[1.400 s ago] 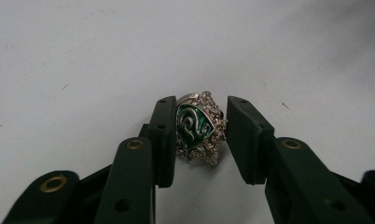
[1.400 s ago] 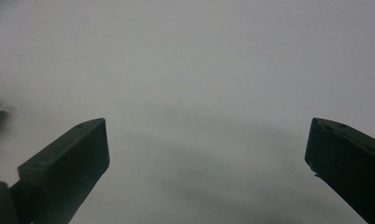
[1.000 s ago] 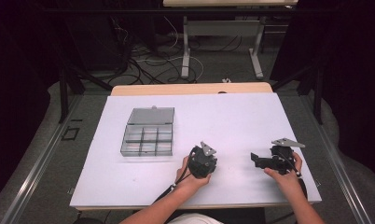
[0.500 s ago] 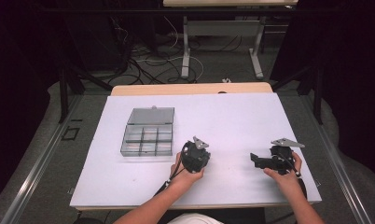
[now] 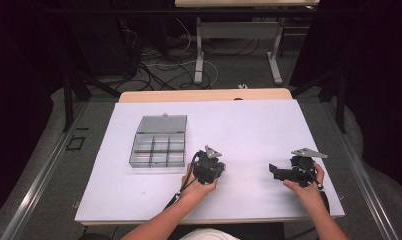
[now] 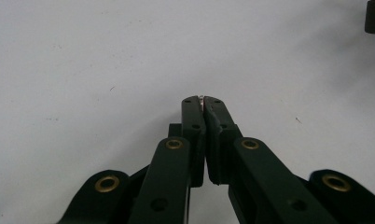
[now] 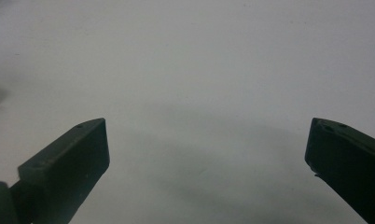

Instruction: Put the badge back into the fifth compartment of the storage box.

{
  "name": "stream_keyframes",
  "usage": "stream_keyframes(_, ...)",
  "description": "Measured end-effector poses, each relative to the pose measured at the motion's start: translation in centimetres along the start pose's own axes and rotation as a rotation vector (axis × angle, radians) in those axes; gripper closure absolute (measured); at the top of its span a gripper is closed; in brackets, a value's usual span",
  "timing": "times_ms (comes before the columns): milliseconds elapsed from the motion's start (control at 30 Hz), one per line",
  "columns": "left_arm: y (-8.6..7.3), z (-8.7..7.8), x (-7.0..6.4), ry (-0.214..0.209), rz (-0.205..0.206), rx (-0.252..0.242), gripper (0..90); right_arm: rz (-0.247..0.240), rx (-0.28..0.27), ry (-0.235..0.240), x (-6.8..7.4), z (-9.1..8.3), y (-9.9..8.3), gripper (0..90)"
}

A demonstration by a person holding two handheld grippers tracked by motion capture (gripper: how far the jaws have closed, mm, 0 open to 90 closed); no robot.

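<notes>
The left gripper (image 6: 203,100) pinches a tiny pale piece (image 6: 202,96) at its closed jaw tips; the right gripper (image 7: 206,135) gapes wide over the bare white table (image 7: 185,56).

A white table top (image 5: 249,125) is seen from above, laid over a wooden table whose tan far edge (image 5: 204,95) is left uncovered; a grey compartment box (image 5: 158,141) with an opened lid is rested directly on the white surface, beyond and to the left of the left gripper (image 5: 207,169), near it but apart; the box is set well apart from the right gripper (image 5: 275,171); bare white surface (image 6: 106,60) is shown ahead of the left gripper's closed jaws, and bare white surface (image 7: 204,93) is likewise shown between the right gripper's widely parted jaws.
</notes>
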State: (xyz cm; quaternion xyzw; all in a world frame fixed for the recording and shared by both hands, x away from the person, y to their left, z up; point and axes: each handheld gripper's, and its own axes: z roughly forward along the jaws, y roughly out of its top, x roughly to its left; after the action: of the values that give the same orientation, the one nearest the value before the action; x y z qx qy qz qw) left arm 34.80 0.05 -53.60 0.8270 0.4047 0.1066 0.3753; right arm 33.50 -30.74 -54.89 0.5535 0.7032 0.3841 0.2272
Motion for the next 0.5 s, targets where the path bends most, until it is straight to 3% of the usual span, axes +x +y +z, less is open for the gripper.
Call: stream_keyframes(500,0.9,-1.5,0.9,0.0,-0.028,-0.062,88.3,0.001,0.0,0.0,0.0,0.0,0.0,0.0)
